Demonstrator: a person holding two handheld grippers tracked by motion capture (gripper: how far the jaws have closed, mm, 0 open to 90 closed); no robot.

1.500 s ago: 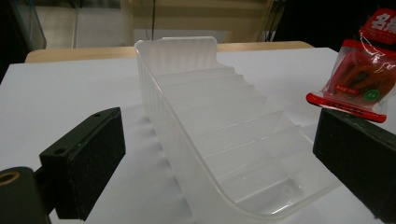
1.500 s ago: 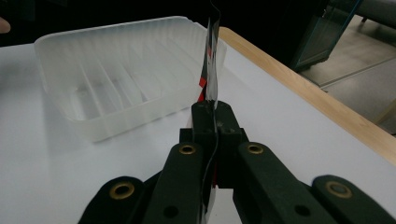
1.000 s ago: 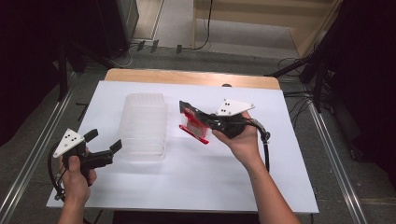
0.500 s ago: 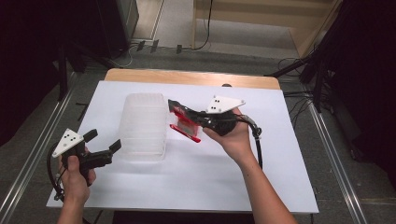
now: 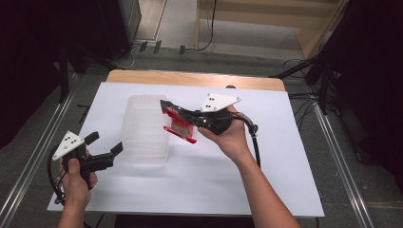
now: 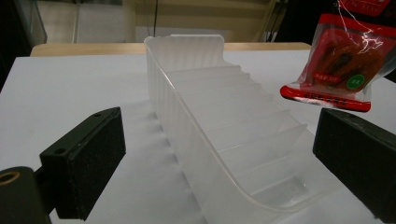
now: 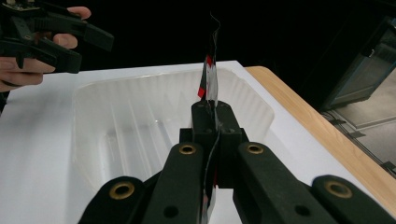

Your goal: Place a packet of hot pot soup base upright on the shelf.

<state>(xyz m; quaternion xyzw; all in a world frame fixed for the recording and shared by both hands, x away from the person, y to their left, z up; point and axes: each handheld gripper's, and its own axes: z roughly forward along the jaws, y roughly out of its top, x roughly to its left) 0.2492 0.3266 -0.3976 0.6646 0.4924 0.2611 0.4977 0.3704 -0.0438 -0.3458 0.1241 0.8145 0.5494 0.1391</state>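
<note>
A clear ribbed plastic bin point(image 5: 145, 128) lies on the white table top point(image 5: 237, 190). My right gripper point(image 5: 166, 108) is shut on a red and clear snack packet point(image 5: 179, 125), holding it edge-on just above the bin's right rim. In the right gripper view the packet point(image 7: 210, 70) stands upright between the shut jaws point(image 7: 210, 116), over the bin point(image 7: 130, 121). My left gripper point(image 5: 105, 146) rests open at the bin's near left corner, with nothing between its pads. In the left gripper view the bin point(image 6: 224, 121) runs away between the pads point(image 6: 88, 158), and the packet point(image 6: 345, 60) hangs at upper right.
A wooden strip point(image 5: 199, 78) borders the table's far side. Metal rails point(image 5: 342, 166) run along both sides of the table, with cables on the floor at the right. The white surface to the right of the bin and in front of it is bare.
My right hand has carried the packet leftward, from right of the bin to over its right rim. The left hand has stayed where it was.
</note>
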